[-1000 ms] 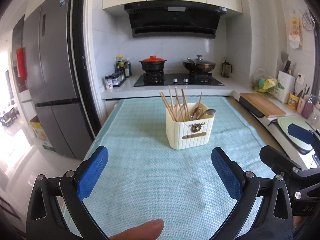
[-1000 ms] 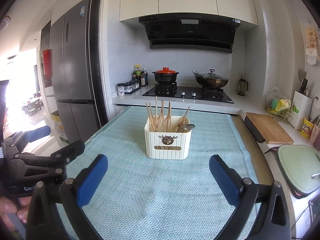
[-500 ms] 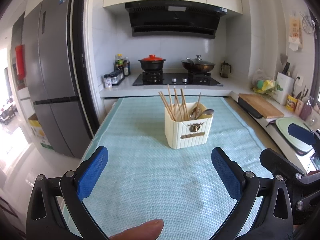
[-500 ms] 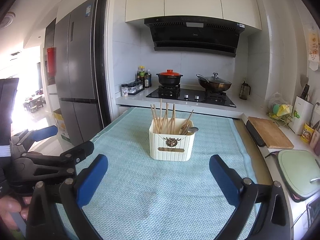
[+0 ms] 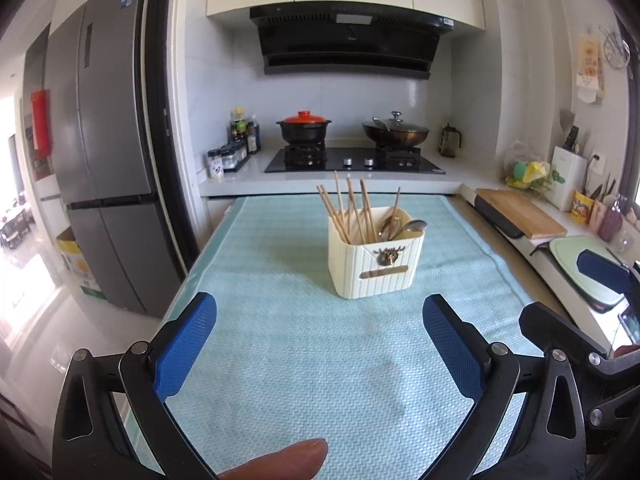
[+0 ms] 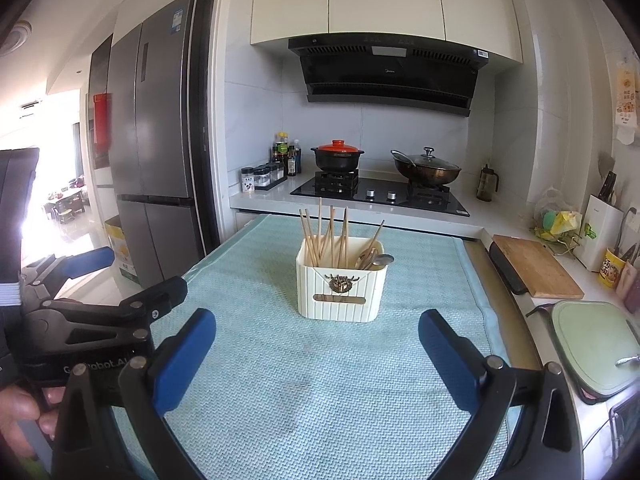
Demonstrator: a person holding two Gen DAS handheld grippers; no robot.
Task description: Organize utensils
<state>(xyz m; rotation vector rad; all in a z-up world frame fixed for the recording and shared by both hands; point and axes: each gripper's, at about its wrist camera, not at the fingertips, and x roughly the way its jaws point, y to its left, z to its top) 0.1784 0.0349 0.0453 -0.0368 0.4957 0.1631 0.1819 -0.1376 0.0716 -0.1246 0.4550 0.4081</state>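
A cream ribbed utensil holder [image 5: 375, 264] [image 6: 341, 287] stands upright on the light teal cloth [image 5: 304, 352] [image 6: 320, 380]. Several wooden chopsticks [image 5: 348, 212] [image 6: 326, 236] stand in its left part and metal spoons [image 5: 404, 227] [image 6: 376, 259] lean in its right part. My left gripper [image 5: 320, 340] is open and empty, well short of the holder. My right gripper [image 6: 318, 348] is open and empty, also short of the holder. The left gripper shows at the left edge of the right wrist view [image 6: 96, 316].
A stove with a red-lidded pot [image 5: 304, 130] and a wok [image 5: 395, 132] is behind the table. A fridge [image 5: 104, 168] stands left. A wooden cutting board [image 5: 520, 212] and a green board [image 6: 592, 340] lie on the right counter.
Both grippers have risen and drawn back a little from the holder; it sits slightly lower and farther in both views. Jaws stay open.
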